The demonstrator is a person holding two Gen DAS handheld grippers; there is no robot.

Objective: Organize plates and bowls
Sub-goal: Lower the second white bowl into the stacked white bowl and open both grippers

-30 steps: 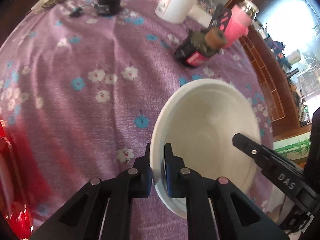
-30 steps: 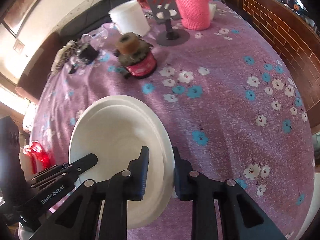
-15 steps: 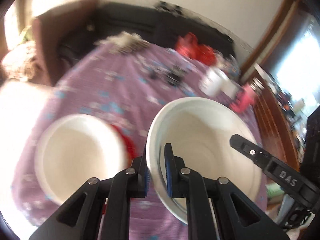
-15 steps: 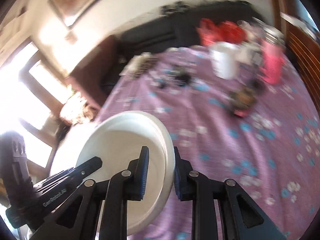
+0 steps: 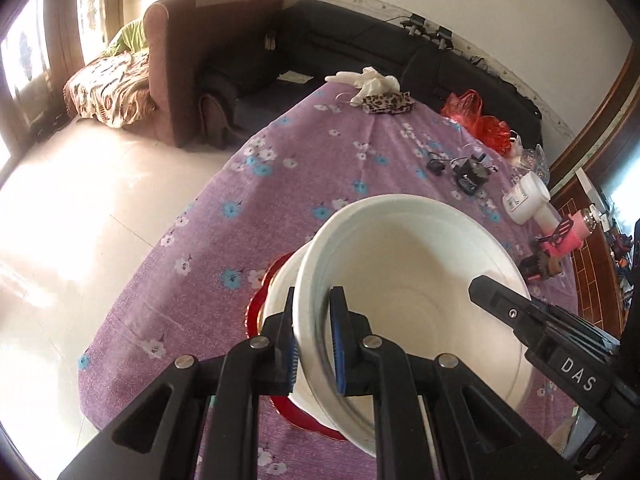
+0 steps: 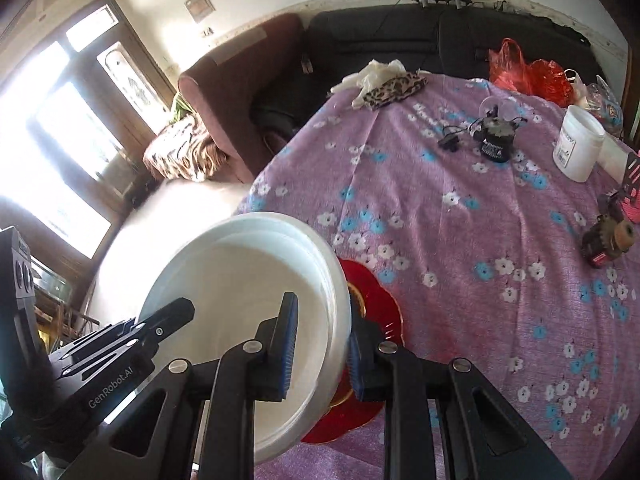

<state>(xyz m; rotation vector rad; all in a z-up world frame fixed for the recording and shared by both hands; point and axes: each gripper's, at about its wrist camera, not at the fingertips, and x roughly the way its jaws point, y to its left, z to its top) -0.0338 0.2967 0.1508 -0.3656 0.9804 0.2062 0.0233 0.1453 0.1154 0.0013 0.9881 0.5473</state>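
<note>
Left wrist view: my left gripper [image 5: 313, 344] is clamped on the near-left rim of the white bowl [image 5: 416, 280], one pad outside the wall and one inside; the bowl hangs tilted, its mouth facing up and toward the camera, its rim running from about 7 o'clock up to 1 o'clock in this picture; it is empty. My right gripper [image 5: 492, 292] shows at 4 o'clock, its black finger reaching over the opposite rim. Behind and below the held bowl, at about 8 o'clock of it, I see a second white bowl [image 5: 286, 284] sitting on a red plate [image 5: 260, 308], which lies on the purple flowered tablecloth [image 5: 304, 168]; what that bowl holds I cannot tell.

Right wrist view: my right gripper [image 6: 320, 344] is closed on the bowl's [image 6: 244, 300] right rim, pads either side of the wall; the bowl's mouth opens toward 10 o'clock; the left gripper [image 6: 168, 312] comes in from 8 o'clock. The red plate [image 6: 376, 304] peeks out just beyond the rim. Farther up the cloth, toward 1 o'clock, stand a white jar [image 6: 578, 148] and a small black device [image 6: 496, 140].
</note>
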